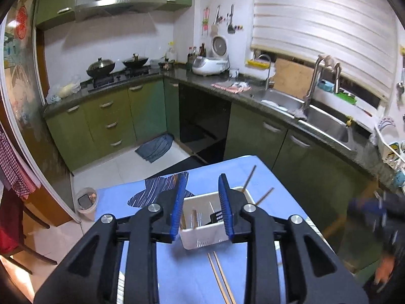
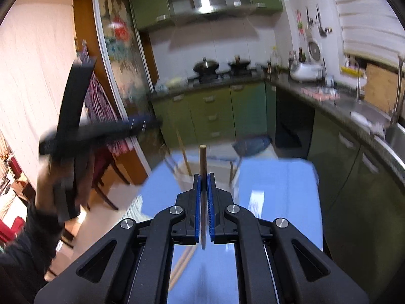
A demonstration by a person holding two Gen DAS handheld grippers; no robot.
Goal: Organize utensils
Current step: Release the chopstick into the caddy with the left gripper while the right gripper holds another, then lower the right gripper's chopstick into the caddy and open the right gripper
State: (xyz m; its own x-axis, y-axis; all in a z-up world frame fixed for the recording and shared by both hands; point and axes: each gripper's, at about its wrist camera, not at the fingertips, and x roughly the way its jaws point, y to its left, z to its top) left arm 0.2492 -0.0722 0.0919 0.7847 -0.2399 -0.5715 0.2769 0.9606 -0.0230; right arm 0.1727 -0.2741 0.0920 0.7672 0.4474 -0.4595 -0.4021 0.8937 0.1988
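A white utensil holder (image 1: 202, 230) stands on the blue table (image 1: 276, 190) and holds several utensils, with chopsticks (image 1: 249, 178) sticking out. My left gripper (image 1: 202, 197) is open and empty, just above and in front of the holder. Two loose wooden chopsticks (image 1: 220, 276) lie on the table near me. In the right wrist view my right gripper (image 2: 204, 179) is shut on a wooden-handled utensil (image 2: 203, 159), held above the table; its metal end points back toward the camera. The holder (image 2: 187, 177) appears blurred beyond it.
A dark striped cloth (image 1: 152, 190) lies on the table's far left. The left gripper and hand (image 2: 76, 136) show blurred at left in the right wrist view. Green cabinets (image 1: 253, 129), a sink (image 1: 326, 124) and a stove (image 1: 116, 76) surround the table. A bin (image 1: 86, 202) stands on the floor.
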